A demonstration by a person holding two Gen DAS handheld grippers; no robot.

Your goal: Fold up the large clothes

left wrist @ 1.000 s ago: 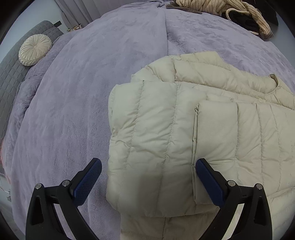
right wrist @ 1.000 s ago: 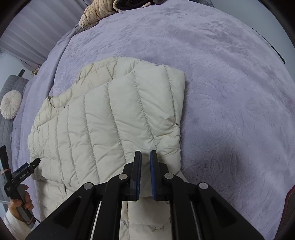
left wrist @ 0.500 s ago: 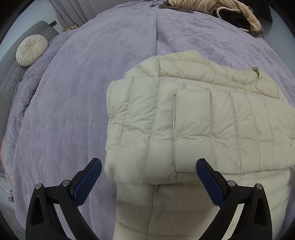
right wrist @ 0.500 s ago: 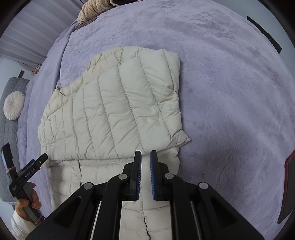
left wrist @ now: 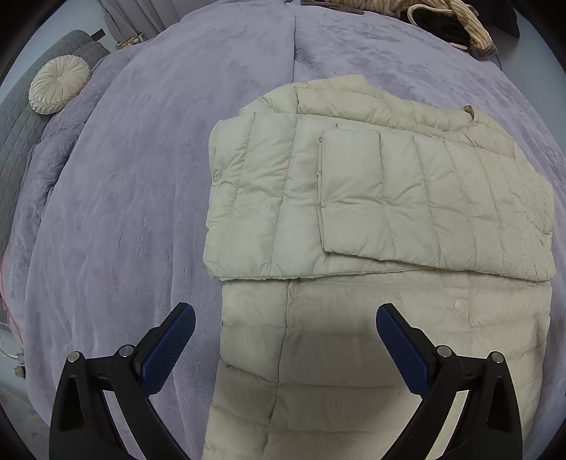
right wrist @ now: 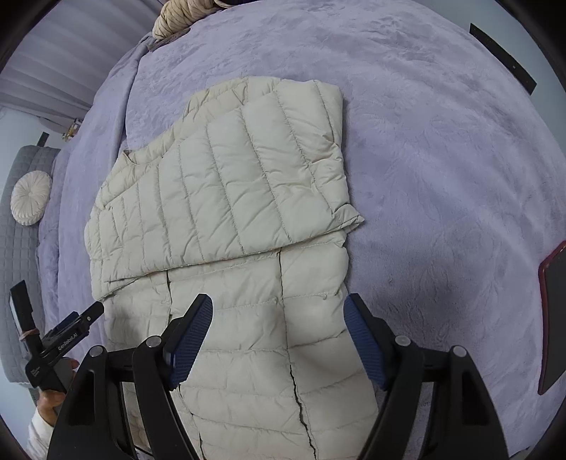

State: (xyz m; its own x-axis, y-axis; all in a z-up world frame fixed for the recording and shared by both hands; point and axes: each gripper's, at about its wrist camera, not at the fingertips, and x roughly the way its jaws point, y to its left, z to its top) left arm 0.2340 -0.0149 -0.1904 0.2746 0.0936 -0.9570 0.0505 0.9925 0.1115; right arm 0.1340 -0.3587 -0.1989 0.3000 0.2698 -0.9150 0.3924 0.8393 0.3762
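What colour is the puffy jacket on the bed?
The jacket is pale cream with stitched quilt lines, clearest in the left wrist view.

The right gripper (right wrist: 277,339), jaws just opened and empty, hovers over the folded jacket (right wrist: 226,198).

The cream quilted jacket (left wrist: 353,212) runs off the bottom edge in both wrist views, its hem unseen; a knitted heap (left wrist: 452,17) is cropped at the top, a red-edged dark slab (right wrist: 553,318) at the right, unidentifiable.
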